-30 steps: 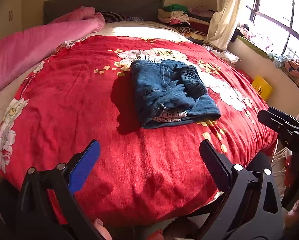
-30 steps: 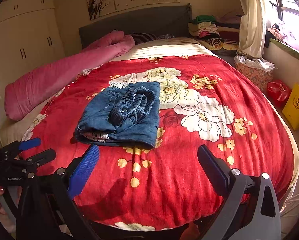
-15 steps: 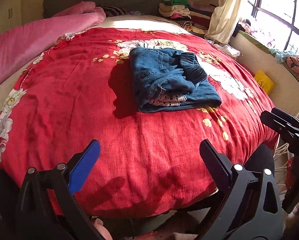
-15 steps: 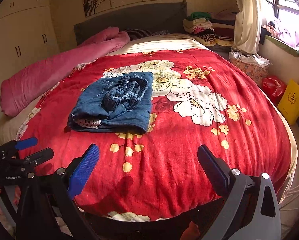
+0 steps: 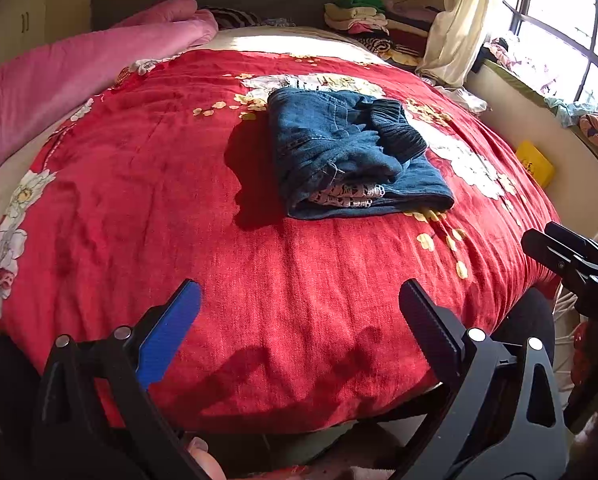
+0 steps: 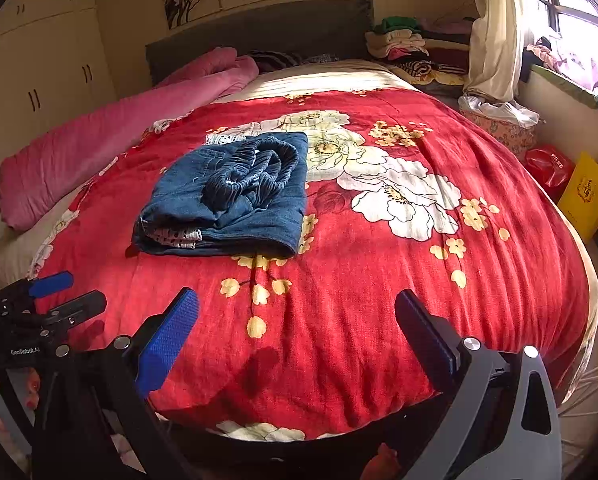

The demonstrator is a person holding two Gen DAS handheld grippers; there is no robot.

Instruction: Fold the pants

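The left gripper (image 5: 299,312) hangs over the near edge of the bed with its two fingers spread wide and nothing between them; one finger carries a blue pad (image 5: 170,336), the other a black ribbed one. The right gripper (image 6: 297,320) is held the same way, fingers wide apart and holding nothing, also above the near edge. Each tool shows in the other's view: the right one at the far right of the left wrist view, the left one at the far left of the right wrist view, beside fingers with red nails.

Beyond both, well clear of the fingertips, the pants (image 5: 351,156) lie on the red floral bedspread (image 5: 147,184) toward the middle of the bed, somewhat nearer its head end. They are blue denim, folded into a compact, roughly rectangular bundle. The ribbed elastic waistband (image 6: 255,168) sits bunched on top, and a patterned white lining peeks from the layered edge that faces the near side. The stack casts a dark shadow on its left.

A pink quilt (image 6: 111,136) runs along the left edge of the bed, and a pile of folded clothes (image 6: 403,46) sits at the far right corner by the headboard.
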